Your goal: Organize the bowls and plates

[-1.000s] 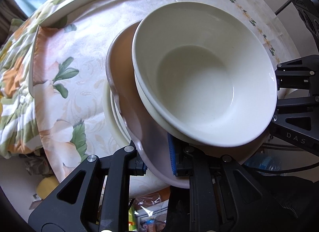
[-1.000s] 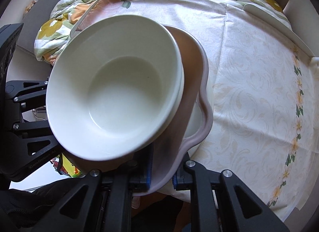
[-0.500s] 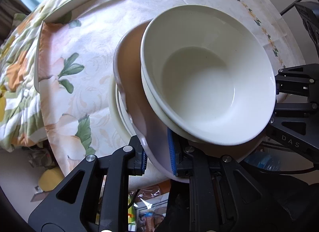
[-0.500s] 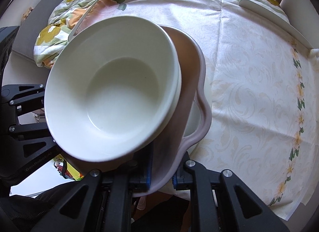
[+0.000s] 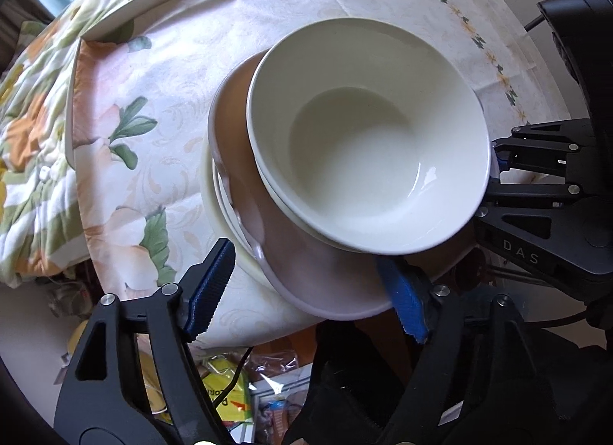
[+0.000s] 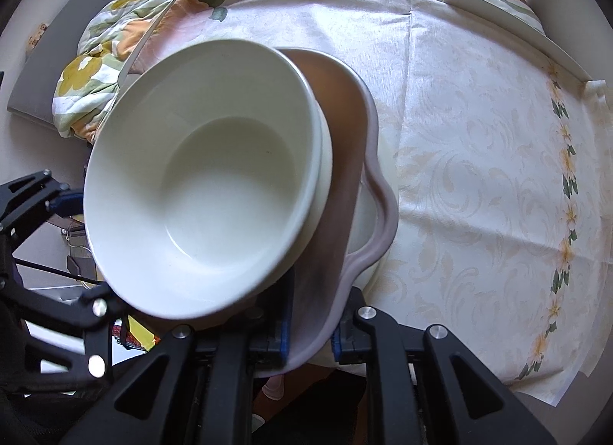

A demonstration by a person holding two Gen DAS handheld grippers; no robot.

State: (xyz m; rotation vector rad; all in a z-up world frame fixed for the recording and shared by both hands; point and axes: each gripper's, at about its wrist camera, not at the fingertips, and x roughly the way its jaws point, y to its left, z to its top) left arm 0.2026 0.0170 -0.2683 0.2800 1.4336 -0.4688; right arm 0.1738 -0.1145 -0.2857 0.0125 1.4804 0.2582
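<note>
Both wrist views look steeply down, close, sharing the stacked bowls (image 5: pixel 367 146)

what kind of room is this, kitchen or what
Probably a home dining spot, not clearly a kitchen: a round table under a floral tablecloth, stacked white bowls on a wavy pinkish plate, and snack packets below the table's edge.

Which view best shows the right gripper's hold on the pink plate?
Right wrist: the right gripper pinches the pink plate rim between both pads. Left wrist shows that gripper only side-on, behind the bowl.
</note>
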